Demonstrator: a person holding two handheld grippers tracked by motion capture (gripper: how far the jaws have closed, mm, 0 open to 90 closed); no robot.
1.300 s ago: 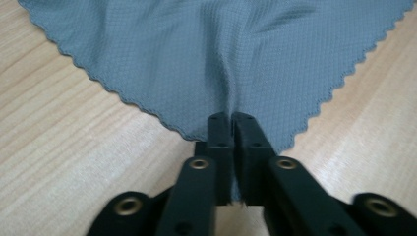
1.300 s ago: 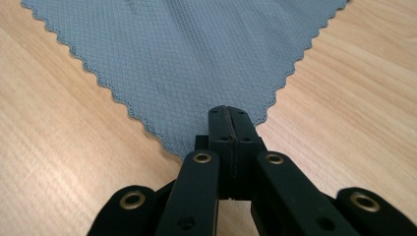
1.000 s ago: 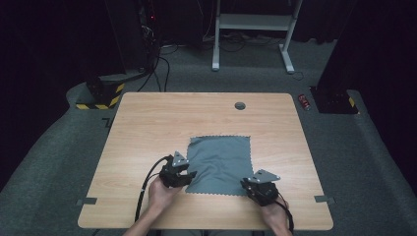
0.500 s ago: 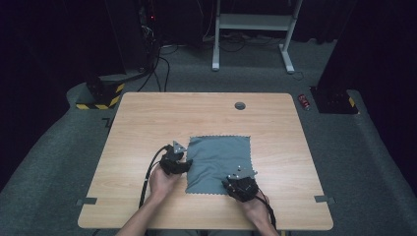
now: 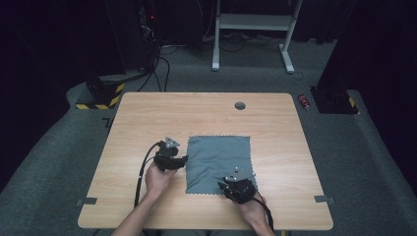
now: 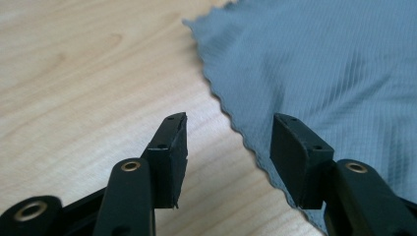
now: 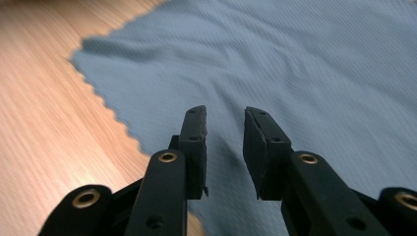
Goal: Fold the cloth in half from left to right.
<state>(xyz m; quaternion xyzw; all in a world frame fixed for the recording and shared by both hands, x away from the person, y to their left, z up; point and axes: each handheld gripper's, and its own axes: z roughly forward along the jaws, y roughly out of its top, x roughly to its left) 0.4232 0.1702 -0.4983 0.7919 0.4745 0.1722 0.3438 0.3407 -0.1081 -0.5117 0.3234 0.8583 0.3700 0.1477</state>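
the grey cloth (image 5: 219, 164) lies flat on the wooden table (image 5: 147, 118), toward its 6 o'clock side, as it did a second ago. the left gripper (image 5: 178, 160) has slid from the cloth's near-left corner up along its 9 o'clock edge; its jaws have just been opening and straddle the scalloped edge at a medium gap, gripping nothing. the right gripper (image 5: 230, 183) has moved in from the near-right corner to the 6 o'clock edge, jaws narrow yet apart over the fabric, pressing on nothing.
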